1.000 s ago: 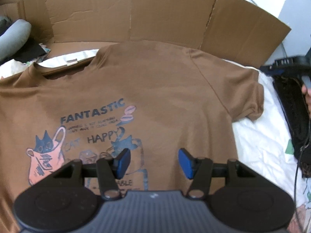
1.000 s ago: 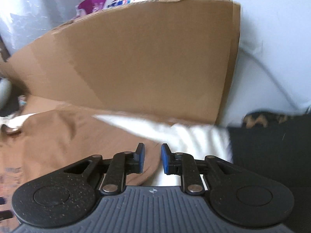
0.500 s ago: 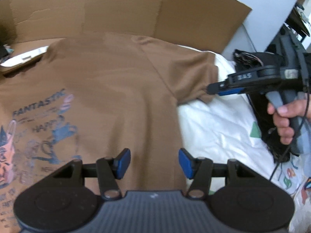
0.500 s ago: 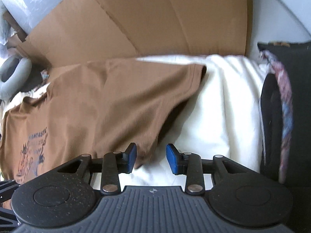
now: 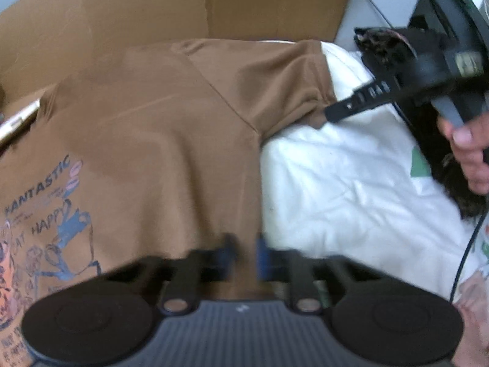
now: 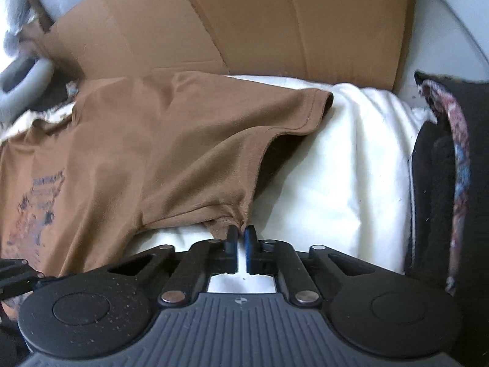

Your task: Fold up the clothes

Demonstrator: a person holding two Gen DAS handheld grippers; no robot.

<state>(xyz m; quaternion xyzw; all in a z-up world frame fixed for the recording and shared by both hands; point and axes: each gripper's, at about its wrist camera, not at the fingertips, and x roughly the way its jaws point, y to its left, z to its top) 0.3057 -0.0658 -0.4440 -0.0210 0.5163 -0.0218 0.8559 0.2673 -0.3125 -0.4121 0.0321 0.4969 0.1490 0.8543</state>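
- While the brown shirt (image 5: 159, 140) lies print side up on the white sheet (image 5: 351, 189), I see its right side edge running down to my left gripper (image 5: 244, 255) and its short sleeve (image 5: 275, 82) reaching toward the far right.
- Print (image 5: 45, 214): blue lettering and cartoon figures, at the left margin of the left wrist view.
- My left gripper: its jaws have just been closing and now stand near together over the shirt's side edge, with brown cloth between the blurred blue pads; I cannot tell from this view how firmly they bite.
- My right gripper (image 6: 241, 237): its jaws have just been closing and are now pressed together, pinching a puckered fold of the shirt (image 6: 152, 153) at the underarm, just below the sleeve (image 6: 275, 107).
- In the left wrist view, the right gripper's (image 5: 333, 111) black tip meets the sleeve's lower corner; a hand (image 5: 467, 153) grips its handle.
- Cardboard (image 5: 183, 9): panels standing behind the shirt, along the sheet's far edge.
- Dark cloth (image 6: 443, 168): piled at the sheet's right edge, with a patterned strip along it.
- Grey cushion (image 6: 21, 79): at far left, beyond the collar.
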